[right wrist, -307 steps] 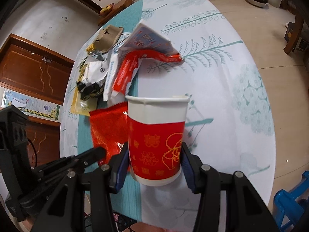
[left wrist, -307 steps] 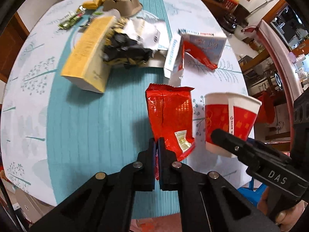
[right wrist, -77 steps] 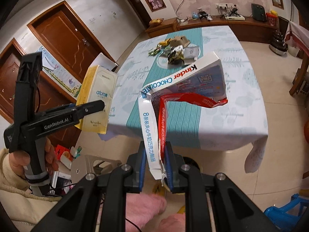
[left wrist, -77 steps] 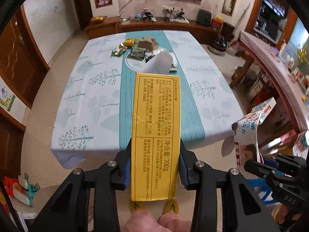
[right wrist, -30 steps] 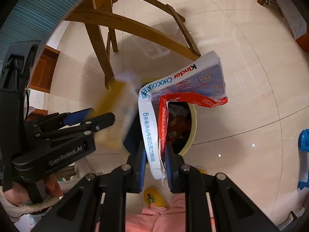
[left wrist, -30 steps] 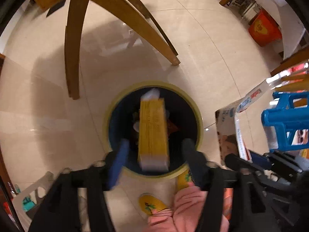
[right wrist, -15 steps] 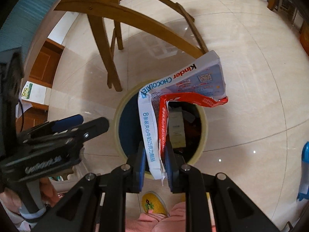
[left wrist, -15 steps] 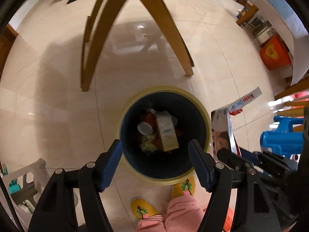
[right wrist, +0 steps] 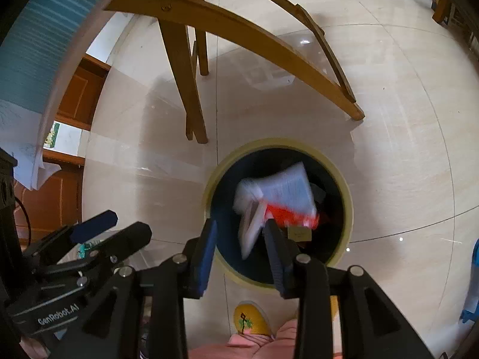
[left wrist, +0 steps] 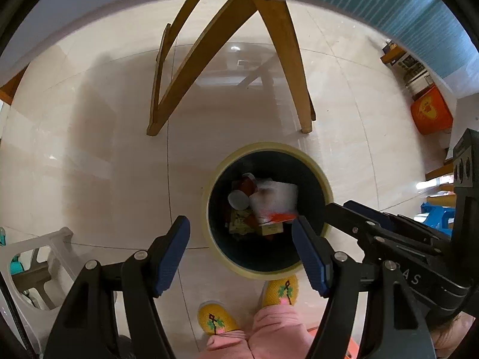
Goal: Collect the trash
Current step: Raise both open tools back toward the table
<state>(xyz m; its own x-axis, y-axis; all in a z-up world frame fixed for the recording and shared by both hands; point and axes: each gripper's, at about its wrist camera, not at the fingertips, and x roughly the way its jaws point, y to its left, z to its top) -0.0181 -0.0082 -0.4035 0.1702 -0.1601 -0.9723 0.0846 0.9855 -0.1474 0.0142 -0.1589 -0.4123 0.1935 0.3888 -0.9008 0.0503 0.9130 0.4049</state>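
Observation:
A round bin with a yellow rim (left wrist: 323, 179) (right wrist: 347, 197) stands on the floor below both grippers. The white and red Kinder box (right wrist: 281, 197) is blurred in mid-fall inside the bin mouth; it also shows in the left wrist view (left wrist: 275, 200). Under it lie a paper cup (left wrist: 238, 199), the yellow box (left wrist: 271, 228) and wrappers. My right gripper (right wrist: 241, 239) is open and empty just above the bin. My left gripper (left wrist: 241, 248) is open wide and empty over the bin's near rim.
Wooden table legs (left wrist: 281, 56) (right wrist: 182, 68) stand just beyond the bin. The tablecloth edge (left wrist: 419, 15) hangs overhead. My yellow slippers (left wrist: 280, 290) are at the bin's near side. A white plastic stool (left wrist: 39, 257) is at the left, an orange box (left wrist: 431, 113) at the far right.
My right gripper has opened and let go of the Kinder box, which is dropping into the bin. Before that my left gripper dropped the yellow box in. Both grippers have shifted slightly.

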